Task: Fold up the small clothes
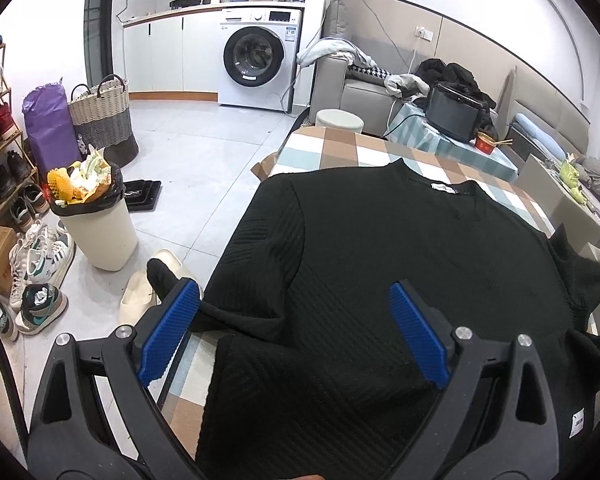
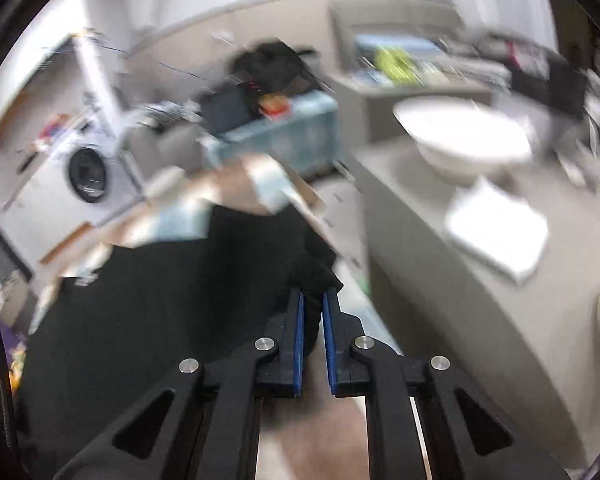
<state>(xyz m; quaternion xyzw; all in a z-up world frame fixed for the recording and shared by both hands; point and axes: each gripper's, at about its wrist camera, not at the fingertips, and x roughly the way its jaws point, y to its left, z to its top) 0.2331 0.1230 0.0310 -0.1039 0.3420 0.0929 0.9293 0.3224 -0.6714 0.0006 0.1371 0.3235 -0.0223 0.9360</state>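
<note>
You are working in a small lived-in room: a washing machine (image 1: 256, 65) against the far wall, a full waste bin (image 1: 96, 224) and shoes on the floor to the left, and a bench (image 1: 340, 152) under a checked cloth in front of you.

In the left wrist view, the black sweater (image 1: 372, 248) lies spread flat on the bench, neckline toward the far edge, hem toward you, so its long axis runs from the near edge to the far one. Your left hand-held gripper (image 1: 294, 328) hovers over the lower body of the garment with its blue pads (image 1: 168, 332) spread wide and nothing between them. The left sleeve (image 1: 260, 248) runs along the bench's left edge, its cuff end folded across near the left pad.

The right wrist view is badly blurred. Your right hand-held gripper (image 2: 312, 300) is pinched narrow on a bunch of black fabric (image 2: 314, 276), seemingly the sweater's right sleeve or side, off the bench's right edge. The body of the sweater lies to that gripper's left, so the fold likely goes inward across the garment. The right hand is the one engaged; the left is free to pin or take the opposite sleeve.
</note>
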